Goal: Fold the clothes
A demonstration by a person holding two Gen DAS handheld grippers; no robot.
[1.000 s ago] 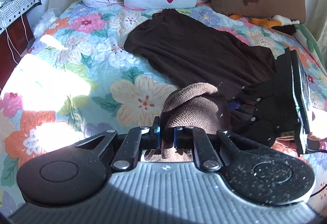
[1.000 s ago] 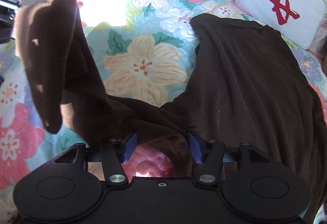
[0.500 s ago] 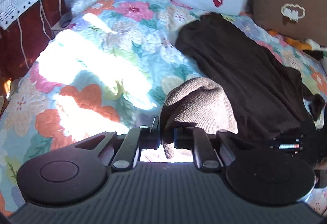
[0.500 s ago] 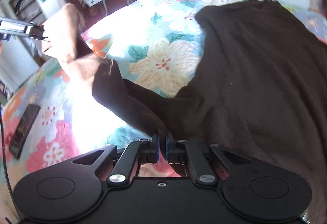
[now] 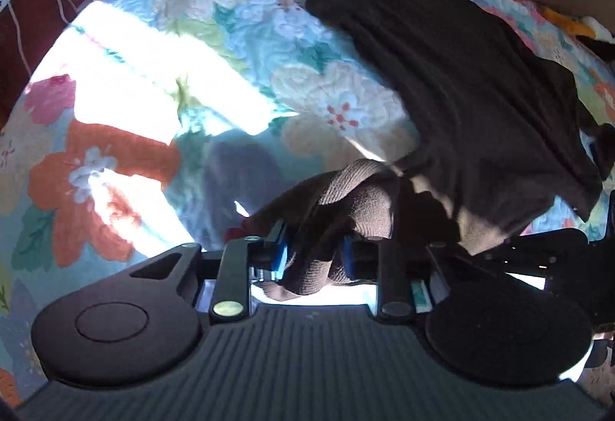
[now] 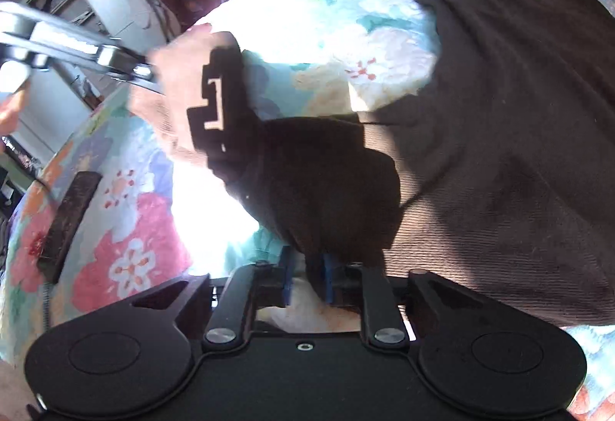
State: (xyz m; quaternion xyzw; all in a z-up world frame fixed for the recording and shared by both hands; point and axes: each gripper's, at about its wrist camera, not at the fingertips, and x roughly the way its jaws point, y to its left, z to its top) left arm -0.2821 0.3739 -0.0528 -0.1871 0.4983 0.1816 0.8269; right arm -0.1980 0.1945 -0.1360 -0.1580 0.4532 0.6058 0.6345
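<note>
- Sleeve cuff (image 5: 338, 198) of the dark brown knit sweater (image 5: 461, 75) is lying directly ahead of the left tongs (image 5: 313, 256), bunched between the blue pads, with a fold of it hanging down through the gap.
- Sweater body is spreading away up and to the right across the floral quilt (image 5: 115, 159) of the bed, its long axis running diagonally toward the pillows; the sleeve is trailing from the body back to the left tongs.
- Left tongs are standing partly spread, their jaws having just been opening; the cuff is sitting loosely between them, and the pads are seemingly no longer pinching it.
- Right tongs (image 6: 305, 277) are sitting at the near edge of the sweater, where a dark fold is dipping between the pads; these jaws too have just been opening and are standing slightly apart, so the cloth looks released.
- Left tongs are showing in the right view as a metal arm at the pale cuff, well off to the left.
- Judging from this, the sleeve is being laid down, and the left hand is nearer the cuff for any next fold.
</note>
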